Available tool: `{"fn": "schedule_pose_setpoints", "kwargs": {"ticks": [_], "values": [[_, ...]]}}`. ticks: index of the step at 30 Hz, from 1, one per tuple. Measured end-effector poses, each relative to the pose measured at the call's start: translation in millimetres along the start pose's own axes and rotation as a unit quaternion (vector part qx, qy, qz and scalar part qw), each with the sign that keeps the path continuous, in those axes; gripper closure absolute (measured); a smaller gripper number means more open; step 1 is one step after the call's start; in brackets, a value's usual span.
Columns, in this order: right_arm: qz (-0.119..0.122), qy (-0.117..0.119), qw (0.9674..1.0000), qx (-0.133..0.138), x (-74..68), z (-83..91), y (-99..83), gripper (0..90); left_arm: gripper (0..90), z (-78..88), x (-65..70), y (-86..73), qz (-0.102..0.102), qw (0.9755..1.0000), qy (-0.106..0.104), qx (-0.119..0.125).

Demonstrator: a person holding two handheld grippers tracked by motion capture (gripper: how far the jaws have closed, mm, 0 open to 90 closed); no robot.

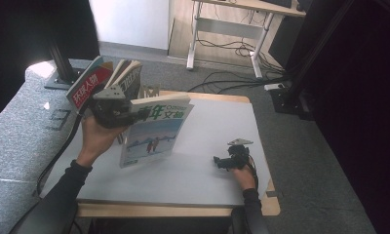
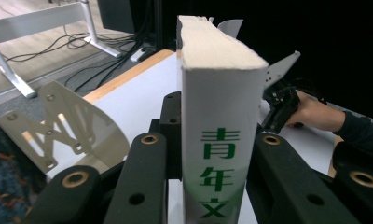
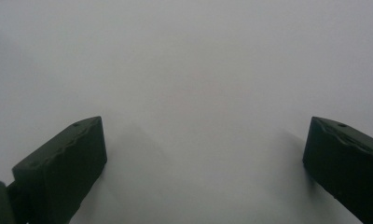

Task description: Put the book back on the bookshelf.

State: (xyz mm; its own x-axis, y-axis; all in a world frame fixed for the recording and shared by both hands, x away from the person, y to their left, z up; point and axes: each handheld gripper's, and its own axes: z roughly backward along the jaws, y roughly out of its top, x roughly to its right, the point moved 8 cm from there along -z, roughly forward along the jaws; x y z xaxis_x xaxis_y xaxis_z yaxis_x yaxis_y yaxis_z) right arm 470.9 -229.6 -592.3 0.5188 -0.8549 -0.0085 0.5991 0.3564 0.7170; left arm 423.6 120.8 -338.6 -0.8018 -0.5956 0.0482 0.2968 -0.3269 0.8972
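Landmark: metal bookend [image 1: 149,91] standing at the far left part of the white surface [image 1: 207,165].

Left hand-held gripper [image 1: 116,111]: raised above the surface, just in front of the bookend. Jaws clamped on the spine end of a magazine [image 1: 154,131] with green characters and a snowy scene on its cover. Magazine hangs tilted, cover facing the person, lower edge down toward the surface; cannot tell if it touches. In the left gripper view the magazine's spine [image 2: 217,149] stands upright between the two black jaws, page edges on top, and the bookend [image 2: 58,130] sits to the left of it, on the surface.

Other magazines [image 1: 107,80]: several leaning together just left of the bookend, behind the left hand [image 1: 96,136]; the nearest has a red cover with white characters.

Right hand-held gripper [image 1: 230,160]: well to the right of the bookend and nearer the person, low on the surface, right hand [image 1: 244,176] behind it. In the right gripper view the jaws stand wide apart with only bare white surface [image 3: 198,84] between them; nothing gripped.

Floor beyond the surface: grey carpet, loose cables [image 1: 232,48], legs of a white desk frame [image 1: 227,29].
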Motion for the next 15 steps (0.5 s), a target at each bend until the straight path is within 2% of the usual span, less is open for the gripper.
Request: {"fn": "schedule_pose_setpoints", "kwargs": {"ticks": [6, 12, 15], "values": [[0.0, 0.0, 1.0, 0.0, 0.0, 0.0, 0.0, 0.0, 74.3, 12.1, -11.7, 6.3, 0.008, 0.9997, 0.021, 0.008], [0.0, 0.0, 1.0, 0.0, 0.0, 0.0, 0.0, 0.0, 74.2, 21.0, -24.9, 10.1, 0.007, 0.9985, 0.055, 0.001], [0.0, 0.0, 1.0, 0.0, 0.0, 0.0, 0.0, 0.0, 74.2, 24.2, -30.4, 10.6, 0.008, 0.9978, 0.065, 0.001]]}}
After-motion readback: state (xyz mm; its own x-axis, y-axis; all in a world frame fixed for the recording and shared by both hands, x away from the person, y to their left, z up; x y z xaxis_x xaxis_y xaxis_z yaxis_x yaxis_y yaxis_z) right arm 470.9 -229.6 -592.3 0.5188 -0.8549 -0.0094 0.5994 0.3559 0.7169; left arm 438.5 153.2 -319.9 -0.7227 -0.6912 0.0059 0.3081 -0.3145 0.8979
